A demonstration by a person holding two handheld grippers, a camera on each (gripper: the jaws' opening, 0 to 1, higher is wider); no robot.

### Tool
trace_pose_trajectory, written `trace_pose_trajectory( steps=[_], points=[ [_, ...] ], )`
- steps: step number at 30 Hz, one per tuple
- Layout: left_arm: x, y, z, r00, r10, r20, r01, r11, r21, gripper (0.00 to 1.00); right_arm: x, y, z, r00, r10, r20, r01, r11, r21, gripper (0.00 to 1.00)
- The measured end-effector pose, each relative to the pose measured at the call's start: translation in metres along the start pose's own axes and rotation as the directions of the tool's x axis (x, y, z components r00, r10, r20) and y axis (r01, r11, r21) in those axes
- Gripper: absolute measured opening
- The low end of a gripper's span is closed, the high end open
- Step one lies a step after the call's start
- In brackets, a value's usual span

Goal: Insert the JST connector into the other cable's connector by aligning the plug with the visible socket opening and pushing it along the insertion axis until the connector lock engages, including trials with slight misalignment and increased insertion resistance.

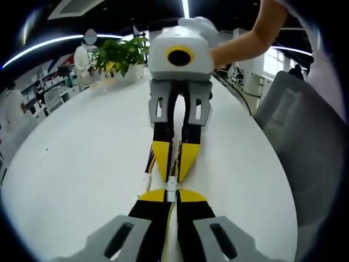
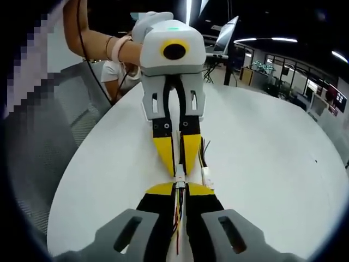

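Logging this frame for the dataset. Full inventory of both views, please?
Table: 1, white, under both grippers.
Connectors: mated or nearly mated pair, white, between the two grippers' tips.
Spare connector: 1, white, hanging beside the pair.
Wires: bundle, multicoloured, running back between the right jaws.
Plant: 1, green, far table edge.
Chair: 1, grey, beside the table.
Left gripper: yellow-black jaws, shut on its cable.
Right gripper: the same, shut on its cable.
Arm: person's, behind the left gripper.
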State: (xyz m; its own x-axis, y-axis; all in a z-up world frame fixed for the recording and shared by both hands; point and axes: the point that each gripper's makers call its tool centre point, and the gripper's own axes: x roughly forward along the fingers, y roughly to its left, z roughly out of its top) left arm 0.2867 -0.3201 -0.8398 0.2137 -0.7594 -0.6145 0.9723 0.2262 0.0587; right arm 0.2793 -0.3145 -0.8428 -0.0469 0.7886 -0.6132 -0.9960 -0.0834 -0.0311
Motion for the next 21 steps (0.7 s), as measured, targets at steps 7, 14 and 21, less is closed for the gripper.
trace_pose_trajectory(
  steps=[7, 14, 21],
  points=[
    [0.0015, -0.0015, -0.0030, 1.000, 0.002, -0.007, -0.002, 1.000, -0.004, 0.00, 0.0029, 0.0010, -0.0025, 1.000, 0.004, -0.008, -0.004, 1.000, -0.002, 0.03],
    [0.0017, -0.0013, -0.0054, 1.000, 0.000, -0.008, 0.000, 1.000, -0.011, 0.00, 0.0046, 0.0018, -0.0028, 1.000, 0.004, -0.008, -0.004, 1.000, 0.007, 0.03],
    [0.0028, -0.0005, -0.0065, 1.000, 0.000, -0.009, 0.000, 1.000, -0.013, 0.00, 0.0049, 0.0020, -0.0037, 1.000, 0.002, -0.014, -0.002, 1.000, 0.004, 0.03]
  ],
)
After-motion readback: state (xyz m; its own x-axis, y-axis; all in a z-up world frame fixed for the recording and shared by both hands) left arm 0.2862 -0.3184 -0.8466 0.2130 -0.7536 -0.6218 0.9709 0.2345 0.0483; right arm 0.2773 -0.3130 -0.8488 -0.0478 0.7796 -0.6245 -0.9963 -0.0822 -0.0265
